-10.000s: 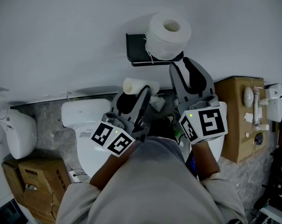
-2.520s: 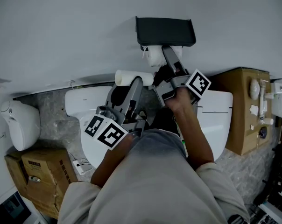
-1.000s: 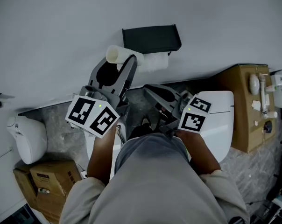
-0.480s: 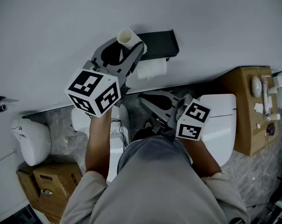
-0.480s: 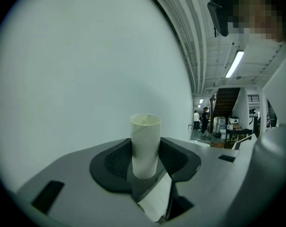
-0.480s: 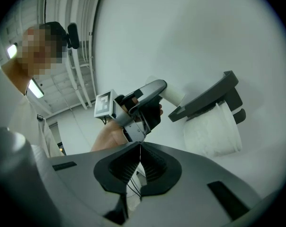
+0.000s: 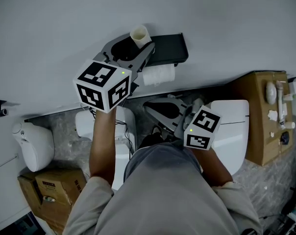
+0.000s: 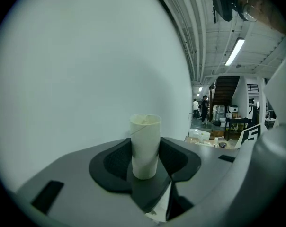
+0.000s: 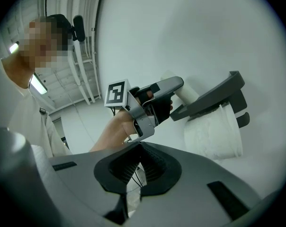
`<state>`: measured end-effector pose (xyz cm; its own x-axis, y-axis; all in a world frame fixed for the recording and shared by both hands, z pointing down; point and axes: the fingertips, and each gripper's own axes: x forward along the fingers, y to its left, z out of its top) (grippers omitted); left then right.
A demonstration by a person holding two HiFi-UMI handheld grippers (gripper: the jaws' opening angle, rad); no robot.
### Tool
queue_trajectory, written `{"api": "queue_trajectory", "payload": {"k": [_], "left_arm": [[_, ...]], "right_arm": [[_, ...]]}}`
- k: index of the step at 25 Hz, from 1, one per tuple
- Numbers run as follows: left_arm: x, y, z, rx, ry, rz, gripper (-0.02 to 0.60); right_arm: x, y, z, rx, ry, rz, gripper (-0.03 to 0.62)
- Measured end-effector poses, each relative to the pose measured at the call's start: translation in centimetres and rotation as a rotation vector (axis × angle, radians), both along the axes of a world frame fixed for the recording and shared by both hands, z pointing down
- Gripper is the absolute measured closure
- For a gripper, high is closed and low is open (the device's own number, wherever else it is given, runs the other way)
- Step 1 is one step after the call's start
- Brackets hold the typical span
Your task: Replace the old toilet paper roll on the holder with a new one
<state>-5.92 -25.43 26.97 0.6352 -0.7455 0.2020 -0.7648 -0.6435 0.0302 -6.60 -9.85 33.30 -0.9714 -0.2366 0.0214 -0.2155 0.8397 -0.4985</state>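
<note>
Against the white wall (image 7: 55, 38), my left gripper (image 8: 146, 162) pinches the empty cardboard tube (image 8: 146, 136) by its lower end, the holder (image 7: 170, 47) with its new roll (image 7: 160, 74) just right of it (right gripper (image 9: 139, 167) closed on nothing), so I'd use 1 light, steady squeeze carrying it clear.

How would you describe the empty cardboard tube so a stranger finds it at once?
On the white wall hangs a black holder with a white roll beneath. Just left of it, the left gripper clamps the tube in its jaws. Unlike the thick roll, it is thin, bare and hollow.
</note>
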Motion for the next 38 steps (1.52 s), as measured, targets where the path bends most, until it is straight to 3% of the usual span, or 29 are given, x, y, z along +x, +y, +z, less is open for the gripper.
{"api": "queue_trajectory", "payload": {"k": [8, 15, 18, 28, 38], "left_arm": [[0.8, -0.4, 0.3, 0.018, -0.063, -0.007, 0.41], [0.9, -0.5, 0.3, 0.032, -0.052, -0.007, 0.394], [1.0, -0.2, 0.4, 0.033, -0.048, 0.016, 0.322], [-1.0, 1.0, -0.5, 0.029, 0.127, -0.038, 0.322], [-2.3, 3.5, -0.7, 0.036, 0.236, -0.091, 0.327]], "right_arm": [[0.0, -0.2, -0.1, 0.013, 0.003, -0.025, 0.576], [0.3, -0.5, -0.4, 0.005, -0.015, -0.025, 0.576], [0.3, -0.6, -0.4, 0.006, -0.019, -0.021, 0.576], [1.4, -1.2, -1.2, 0.057, 0.008, 0.009, 0.576], [4.3, -3.5, -3.7, 0.244, 0.118, 0.073, 0.576]]}}
